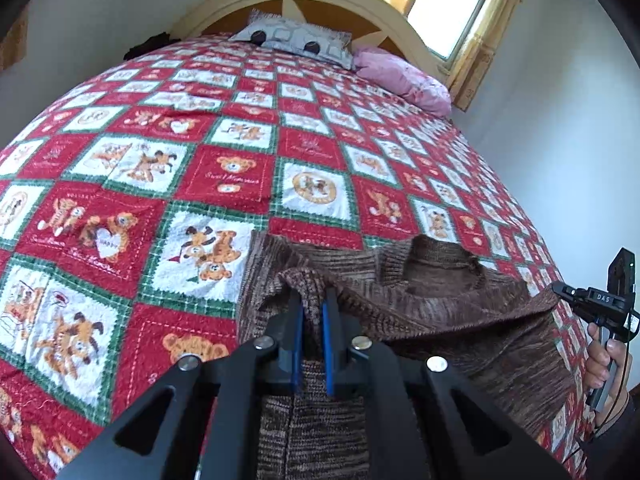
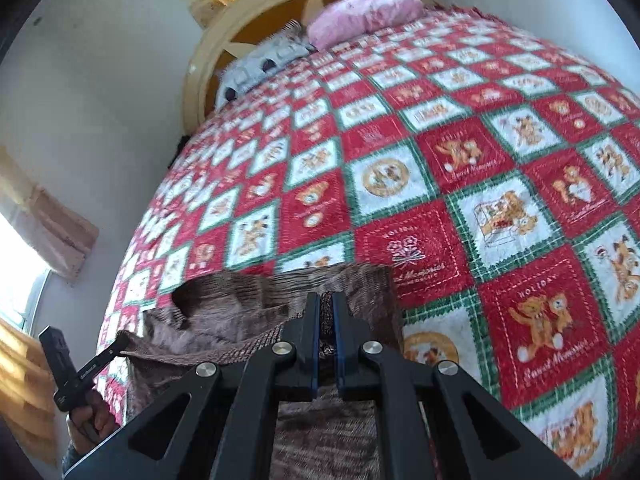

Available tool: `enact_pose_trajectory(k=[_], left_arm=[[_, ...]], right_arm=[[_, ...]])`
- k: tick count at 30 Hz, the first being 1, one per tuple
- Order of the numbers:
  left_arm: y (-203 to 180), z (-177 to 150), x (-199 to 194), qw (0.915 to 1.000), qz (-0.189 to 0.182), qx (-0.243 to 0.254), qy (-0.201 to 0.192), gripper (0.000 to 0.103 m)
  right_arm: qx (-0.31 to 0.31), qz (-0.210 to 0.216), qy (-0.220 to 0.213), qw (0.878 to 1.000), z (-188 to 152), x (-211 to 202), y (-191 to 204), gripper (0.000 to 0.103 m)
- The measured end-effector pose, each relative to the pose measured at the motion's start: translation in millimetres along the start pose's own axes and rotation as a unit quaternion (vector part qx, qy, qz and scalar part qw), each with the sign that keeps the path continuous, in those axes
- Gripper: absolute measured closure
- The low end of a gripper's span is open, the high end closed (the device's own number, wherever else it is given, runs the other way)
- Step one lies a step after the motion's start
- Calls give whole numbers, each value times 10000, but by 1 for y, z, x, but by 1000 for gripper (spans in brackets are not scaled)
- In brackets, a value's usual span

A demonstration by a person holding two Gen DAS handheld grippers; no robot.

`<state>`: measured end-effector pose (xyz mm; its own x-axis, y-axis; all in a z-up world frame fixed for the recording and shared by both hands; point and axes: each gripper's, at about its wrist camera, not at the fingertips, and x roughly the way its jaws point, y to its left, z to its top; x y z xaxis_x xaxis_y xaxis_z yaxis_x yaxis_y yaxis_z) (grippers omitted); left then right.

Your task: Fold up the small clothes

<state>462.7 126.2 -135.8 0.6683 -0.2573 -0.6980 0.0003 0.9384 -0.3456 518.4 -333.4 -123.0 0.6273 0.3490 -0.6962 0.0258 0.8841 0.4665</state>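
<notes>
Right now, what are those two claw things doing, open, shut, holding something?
Left gripper: shut on the brown knit sweater, pinching a bunched fold.
Right gripper: shut on the same sweater's edge.

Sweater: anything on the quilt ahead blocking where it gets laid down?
Nothing visible. Both tongs, left and right, grip the brown sweater; the quilt beyond is bare up to the pillows.
</notes>
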Motion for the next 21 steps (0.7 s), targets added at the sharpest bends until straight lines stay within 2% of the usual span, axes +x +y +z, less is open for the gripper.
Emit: enact_pose_trajectory(k=[4,6,7,8,9,10,11,14,17,21], left_arm=[[0,6,5,9995,317,11,-66,88],[4,11,2,9988,467,-47,-147,84],[8,14,-3,9988,424,-107,-222,81],[11,15,-6,9985,451,-132,-269,71],[12,15,-10,9979,544,-121,-315,65],[13,13,-15,9973,637,-60,-359,55],[12,10,-18,9969,693,24,-379,52],[4,-3,-20,9943,950,409,-262,52],[-12,-14,-16,9919,991,788,-91,52],[-40,-16,-2,9770,1313,1680,25,52]], right_arm=[[334,29,88,9994,14,26,-13,96],[554,-165,56,9983,19,34,-21,92],[638,-227,-23,9977,20,32,-24,76],[685,-212,-80,9974,20,31,-26,52],[700,-119,-123,9974,19,27,-27,45],[622,-15,-190,9979,16,21,-26,43],[477,-43,-240,9986,13,17,-23,43],[-138,-343,-344,9987,1,4,-10,43],[-722,-481,-315,9957,-13,-1,3,43],[-1461,-801,-135,9859,-22,7,21,43]])
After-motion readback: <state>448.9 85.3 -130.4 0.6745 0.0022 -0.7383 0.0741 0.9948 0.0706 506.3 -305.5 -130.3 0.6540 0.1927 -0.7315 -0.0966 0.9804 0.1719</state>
